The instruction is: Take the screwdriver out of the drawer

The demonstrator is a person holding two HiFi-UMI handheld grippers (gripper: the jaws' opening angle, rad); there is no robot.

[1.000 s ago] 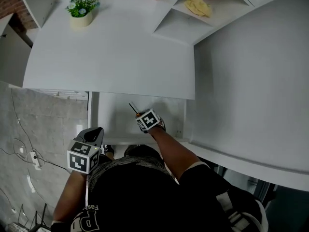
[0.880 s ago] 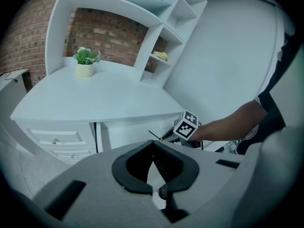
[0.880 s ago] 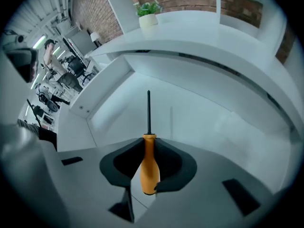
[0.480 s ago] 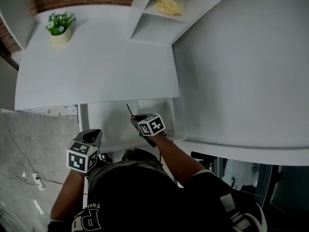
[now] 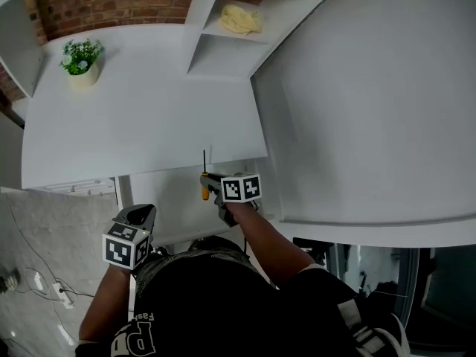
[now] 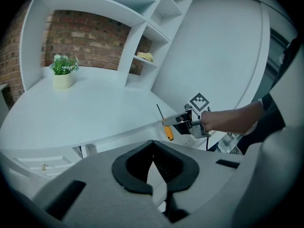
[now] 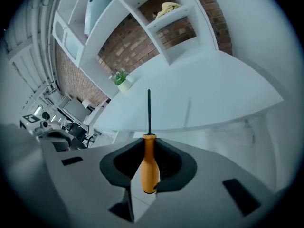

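Observation:
The screwdriver has an orange handle and a thin dark shaft. My right gripper is shut on the handle and holds it above the open white drawer, its shaft pointing at the desk edge. In the right gripper view the handle is pinched between the jaws of my right gripper, shaft pointing straight up. The left gripper view shows the same screwdriver held by the right gripper. My left gripper hangs left of the drawer's front, jaws together and empty.
The white desk top carries a potted plant at its far left. A yellow cloth lies in a shelf cubby at the back. A white curved panel fills the right. Cables lie on the floor at left.
My right gripper has raised the screwdriver out of the drawer; the shaft now stands more upright at the desk edge. The left gripper has barely moved.

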